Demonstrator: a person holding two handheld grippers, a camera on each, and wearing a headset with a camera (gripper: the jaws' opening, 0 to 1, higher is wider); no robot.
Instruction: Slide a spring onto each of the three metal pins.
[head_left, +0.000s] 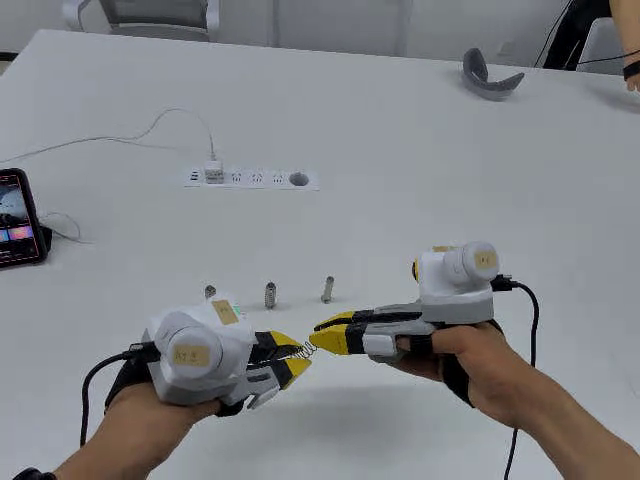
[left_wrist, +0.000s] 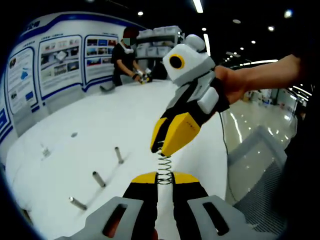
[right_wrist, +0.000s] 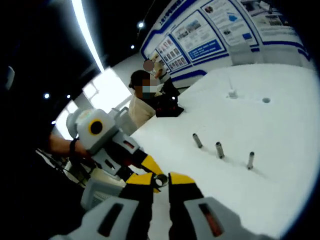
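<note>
Nearest to us, the spring (head_left: 308, 347) is up in the air between the two grippers, clear of the table (head_left: 450, 180) and not threaded onto anything yet. The left gripper (head_left: 291, 357) has its jaws pinched down on one end. The right gripper (head_left: 322, 336) looks to be nipping the other end, jaws nearly together. We'd guess it's a hand-off or a re-grip to get the coil lined up.

Just past the tips, the pins (right_wrist: 219, 149) stand upright in a row: left pin (head_left: 210, 292), middle pin (head_left: 270, 294), right pin (head_left: 327, 289). The middle pin looks ribbed to us, so it might already be wearing a spring, but it's too small to swear to. The other two look bare.

So our read is one done at best, this one in hand, and at least one more after it.

Further back there's a power strip (head_left: 250, 179), a phone (head_left: 18, 230) at the left edge, and a grey curved thing (head_left: 490, 78) way out.
</note>
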